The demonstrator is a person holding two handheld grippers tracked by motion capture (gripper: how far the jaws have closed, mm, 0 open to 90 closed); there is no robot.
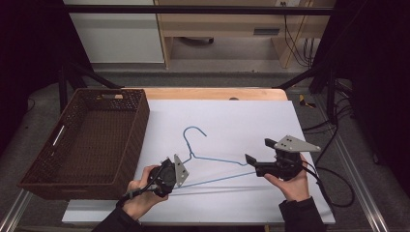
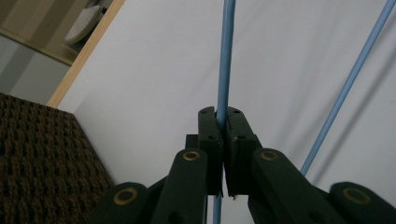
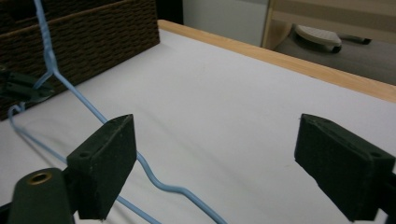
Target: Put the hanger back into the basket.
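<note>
Left tool [image 2: 223, 126] pinches thin blue wire hanger [image 1: 212, 162]; right tool [image 1: 257, 151] gapes.

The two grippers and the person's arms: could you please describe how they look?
Both the left gripper and the right gripper are black, two-jawed, with brass-coloured rivets at the joints. Each carries a grey three-cornered plate with small holes. A black cable trails from the right one. The person wears dark sleeves.

A white-topped table [image 1: 227, 121] with a wooden far edge — a brown woven basket [image 1: 92, 140] sits at its left, a blue wire hanger [image 1: 212, 162] mid-table.
</note>
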